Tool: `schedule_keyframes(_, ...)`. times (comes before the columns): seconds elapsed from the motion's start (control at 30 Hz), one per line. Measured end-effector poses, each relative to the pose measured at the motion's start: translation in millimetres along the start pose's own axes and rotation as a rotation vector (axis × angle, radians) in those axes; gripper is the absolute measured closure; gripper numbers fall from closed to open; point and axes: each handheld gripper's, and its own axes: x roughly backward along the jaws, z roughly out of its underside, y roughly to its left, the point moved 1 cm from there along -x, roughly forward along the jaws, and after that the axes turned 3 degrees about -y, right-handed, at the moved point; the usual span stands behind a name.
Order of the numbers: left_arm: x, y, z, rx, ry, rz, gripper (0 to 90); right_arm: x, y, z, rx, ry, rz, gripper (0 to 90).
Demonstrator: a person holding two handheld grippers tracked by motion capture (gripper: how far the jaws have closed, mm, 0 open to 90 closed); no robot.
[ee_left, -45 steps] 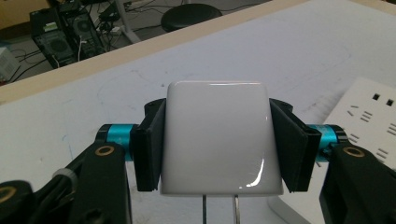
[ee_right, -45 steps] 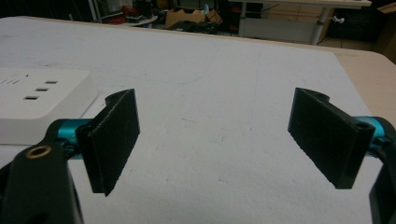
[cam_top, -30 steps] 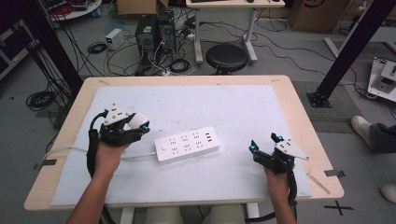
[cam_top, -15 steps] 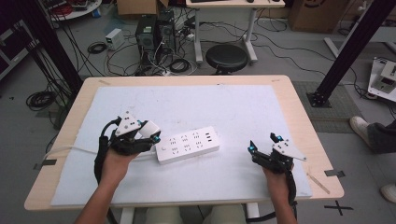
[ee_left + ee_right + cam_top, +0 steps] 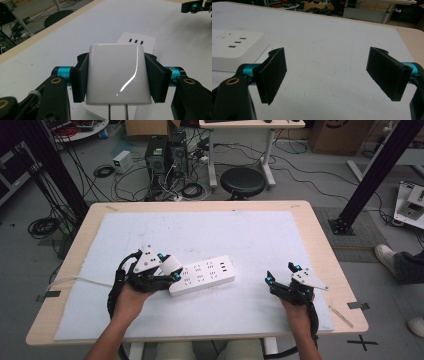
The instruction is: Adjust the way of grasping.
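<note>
A white power strip point(image 5: 202, 274) lies on the white mat, its cord running off to the left. My left gripper point(image 5: 167, 269) is shut on a glossy white plug adapter point(image 5: 117, 73) and holds it just over the strip's left end. Two metal prongs point(image 5: 117, 112) hang from the adapter toward the strip point(image 5: 136, 40) below. My right gripper point(image 5: 281, 273) rests near the mat's right front, open, with nothing between its pads point(image 5: 273, 75). The strip's end point(image 5: 235, 48) lies to the left of that gripper.
The white mat point(image 5: 250, 235) covers most of a wooden table point(image 5: 320, 235). Behind the table are a black stool point(image 5: 242, 181), computer towers and tangled cables on the floor. A person's shoe point(image 5: 387, 255) is at the right.
My left gripper has carried the white adapter rightward, from beside the strip to over its left end. The right gripper has stayed put and open.
</note>
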Motion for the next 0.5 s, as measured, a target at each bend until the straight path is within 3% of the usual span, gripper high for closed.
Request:
schedule_keyframes(0.13, -3.2, -6.6, -2.0, -0.04, 0.0, 0.034, 42.5, 0.5, 0.8, -0.5, 0.012, 0.002, -0.028, 17.0)
schedule_keyframes(0.17, -4.3, -9.0, -2.8, -0.054, -0.005, 0.046, 42.5, 0.7, 0.3, -1.2, -0.005, 0.014, -0.043, 17.0)
schedule_keyframes(0.33, -8.7, -19.4, -5.5, -0.125, 0.004, 0.095, 42.5, 7.4, 9.0, -17.3, -0.056, 0.008, -0.185, 17.1)
schedule_keyframes(0.5, -15.0, -27.8, -7.0, -0.181, 0.018, 0.123, 42.5, 5.7, 26.4, -44.5, -0.102, 0.049, -0.366, 17.8)
